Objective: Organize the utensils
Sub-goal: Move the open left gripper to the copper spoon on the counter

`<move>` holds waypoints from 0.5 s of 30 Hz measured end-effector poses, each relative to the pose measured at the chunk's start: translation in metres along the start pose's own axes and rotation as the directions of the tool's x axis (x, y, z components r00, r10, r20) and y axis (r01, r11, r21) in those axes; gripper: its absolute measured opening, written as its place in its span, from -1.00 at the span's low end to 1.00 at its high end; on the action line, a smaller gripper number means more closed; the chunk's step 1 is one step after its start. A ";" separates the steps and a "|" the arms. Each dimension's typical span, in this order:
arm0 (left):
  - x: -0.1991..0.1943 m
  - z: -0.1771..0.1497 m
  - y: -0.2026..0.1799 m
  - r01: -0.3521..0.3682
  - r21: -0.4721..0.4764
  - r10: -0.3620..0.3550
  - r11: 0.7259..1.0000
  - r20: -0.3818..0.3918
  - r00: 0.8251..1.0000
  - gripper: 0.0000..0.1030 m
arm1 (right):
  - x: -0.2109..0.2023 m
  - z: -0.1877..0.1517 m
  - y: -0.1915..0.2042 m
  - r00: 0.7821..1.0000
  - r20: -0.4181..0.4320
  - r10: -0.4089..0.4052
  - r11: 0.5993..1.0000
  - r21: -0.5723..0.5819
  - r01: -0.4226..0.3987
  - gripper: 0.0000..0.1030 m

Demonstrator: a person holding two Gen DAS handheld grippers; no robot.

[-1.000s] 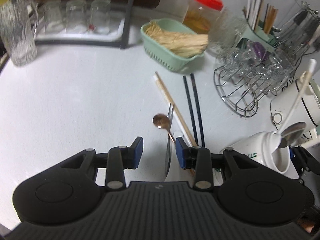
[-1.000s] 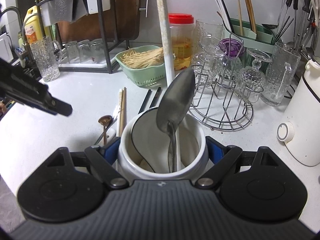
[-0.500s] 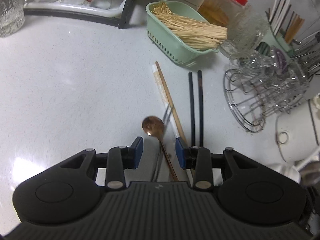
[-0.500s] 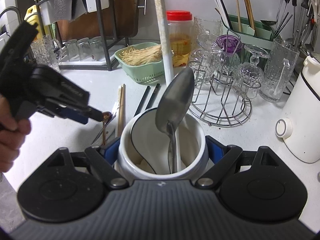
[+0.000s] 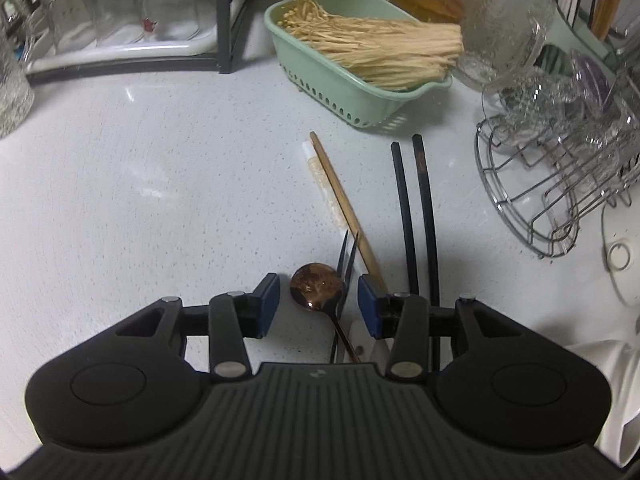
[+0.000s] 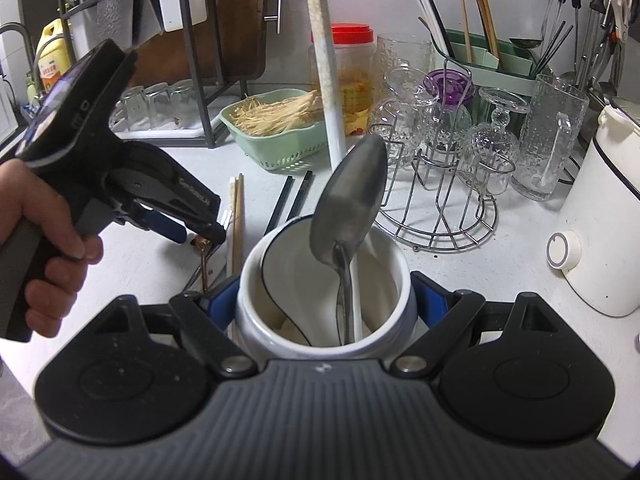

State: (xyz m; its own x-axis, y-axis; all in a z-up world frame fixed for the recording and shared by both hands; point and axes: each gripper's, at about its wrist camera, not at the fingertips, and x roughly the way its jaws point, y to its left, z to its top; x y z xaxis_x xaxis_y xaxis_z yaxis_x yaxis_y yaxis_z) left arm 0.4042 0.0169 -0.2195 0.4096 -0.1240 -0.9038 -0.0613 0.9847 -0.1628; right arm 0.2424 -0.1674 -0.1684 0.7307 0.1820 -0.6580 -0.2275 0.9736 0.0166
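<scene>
The small copper-coloured metal spoon (image 5: pixel 316 286) lies flat on the speckled white tabletop (image 5: pixel 160 184), its bowl between the blue pads of the left claw (image 5: pixel 318 306), whose jaws are opening and not pressing on it. It looks light, stiff and slippery; the thin handle beside the black two-tined fork (image 5: pixel 345 256) seems the best hold. The right claw (image 6: pixel 324 304) clamps the white ceramic holder (image 6: pixel 320 340), with a large steel spoon (image 6: pixel 348 216) inside. Glassware crowds the kitchen's wire rack (image 5: pixel 560 184).
</scene>
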 end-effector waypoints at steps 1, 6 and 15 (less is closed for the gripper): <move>0.000 0.001 -0.002 -0.010 0.016 0.010 1.000 -0.010 1.000 -0.05 | 0.000 0.000 0.001 1.000 0.001 -0.005 1.000 0.004 0.005 0.74; 0.005 0.008 -0.007 -0.038 0.033 0.040 0.999 -0.066 0.997 -0.08 | 0.000 -0.001 0.002 1.000 0.009 -0.021 1.000 0.017 0.021 0.74; 0.010 0.020 -0.012 -0.068 0.044 0.072 0.997 -0.120 0.990 -0.36 | 0.004 0.003 0.004 1.000 -0.010 -0.029 0.999 0.020 0.029 0.74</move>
State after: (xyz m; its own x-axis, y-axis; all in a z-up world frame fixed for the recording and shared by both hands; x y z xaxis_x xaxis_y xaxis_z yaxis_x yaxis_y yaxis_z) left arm 0.4272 0.0058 -0.2187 0.2915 -0.0660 -0.9543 -0.0483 0.9953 -0.0837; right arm 0.2460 -0.1628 -0.1688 0.7304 0.1527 -0.6658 -0.1934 0.9810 0.0128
